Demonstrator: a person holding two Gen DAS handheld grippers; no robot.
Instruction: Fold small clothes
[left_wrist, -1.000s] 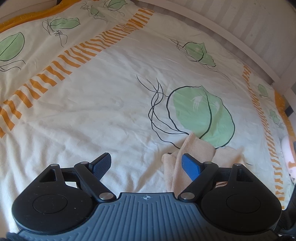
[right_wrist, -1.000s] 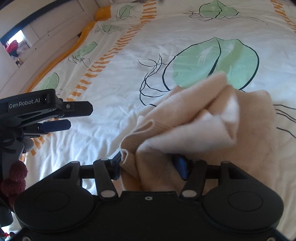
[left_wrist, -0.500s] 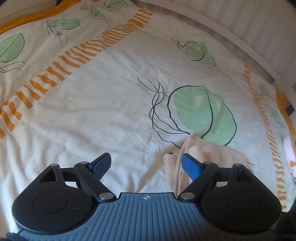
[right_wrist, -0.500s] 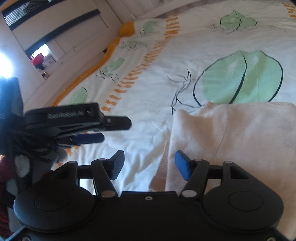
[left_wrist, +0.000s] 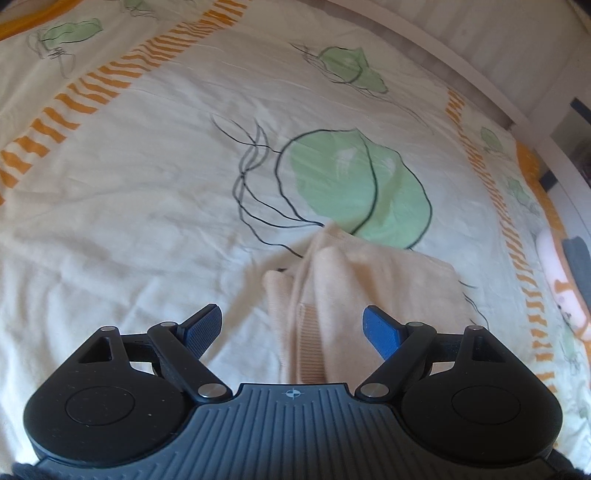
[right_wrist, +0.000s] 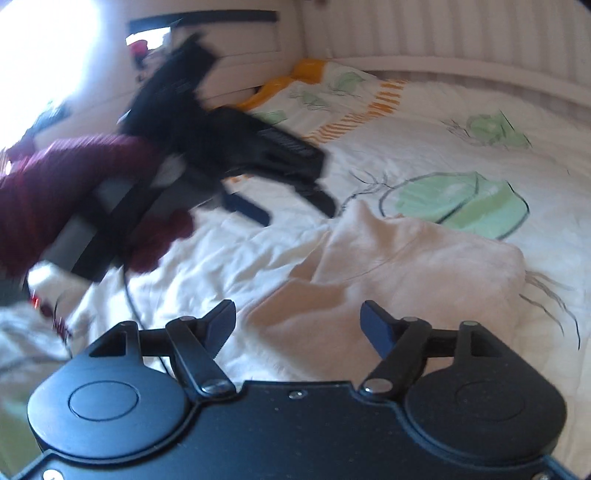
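A small cream knit garment (left_wrist: 373, 280) lies folded over on the bedspread, its ribbed hem (left_wrist: 312, 343) running toward the left wrist camera. My left gripper (left_wrist: 293, 326) hovers open above that hem, with the cloth below the gap and touching neither pad. In the right wrist view the same garment (right_wrist: 406, 273) lies rumpled ahead of my right gripper (right_wrist: 297, 325), whose jaws are opening and grip nothing. The left gripper (right_wrist: 291, 206) shows there too, blurred, held by a person's hand in a dark red sleeve (right_wrist: 66, 192).
The bedspread (left_wrist: 147, 192) is cream with green leaf prints and orange striped bands. A white slatted bed frame (right_wrist: 461, 40) borders the far side. A pale soft toy (left_wrist: 561, 280) lies at the right edge of the bed.
My right gripper has let go of the garment, opened, and pulled back and rolled, leaving the cloth flat on the bed. The left gripper has shifted toward the garment's hem.
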